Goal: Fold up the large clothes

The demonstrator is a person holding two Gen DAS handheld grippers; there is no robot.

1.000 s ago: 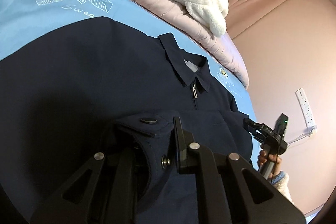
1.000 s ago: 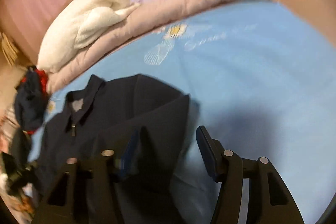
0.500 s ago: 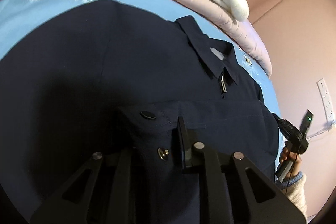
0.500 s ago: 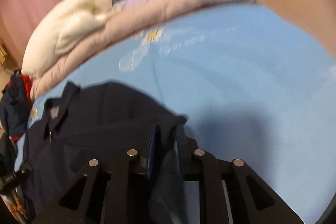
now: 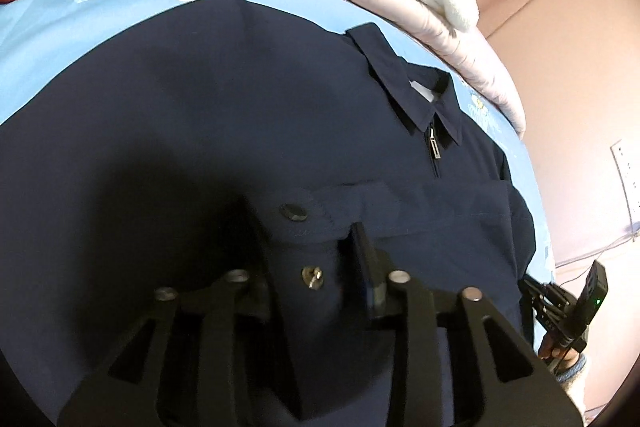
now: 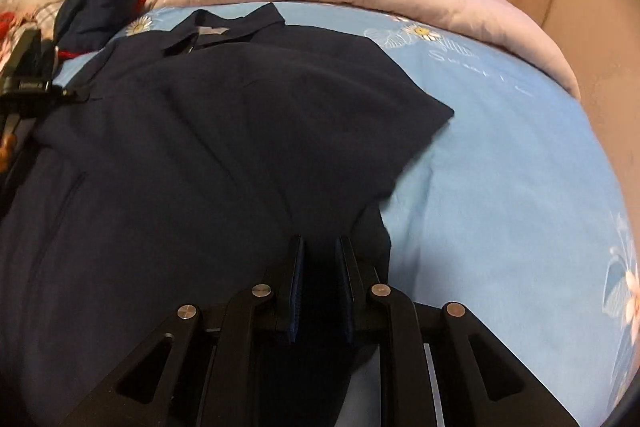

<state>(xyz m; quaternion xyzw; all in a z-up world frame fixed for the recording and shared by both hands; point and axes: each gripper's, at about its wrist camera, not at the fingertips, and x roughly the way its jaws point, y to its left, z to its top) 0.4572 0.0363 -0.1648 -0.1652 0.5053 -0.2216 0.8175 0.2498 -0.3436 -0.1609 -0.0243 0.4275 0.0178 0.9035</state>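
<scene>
Left wrist view: the navy jacket [image 5: 208,131] lies spread on the blue bedsheet [image 5: 60,39], collar and zip toward the upper right of the frame, with a sleeve folded across its chest. That sleeve's cuff [image 5: 308,227], with its snap button, sits in the lower middle between the fingers of the left gripper [image 5: 304,255]. Its jaws have just been opening and now stand spread, the cuff lying loose between them, though shadow hides the left finger's pad, so I cannot rule out a light touch there.

In the right wrist view the right gripper [image 6: 320,263] has its jaws pinching a fold of the jacket's edge at the lower middle, beside bare sheet to the right.

The likely trouble: if the right gripper drags its fold across while the cuff is free, the laid sleeve could slide or bunch. The left fingers could also snag the cuff as they lift away, undoing the fold.
</scene>
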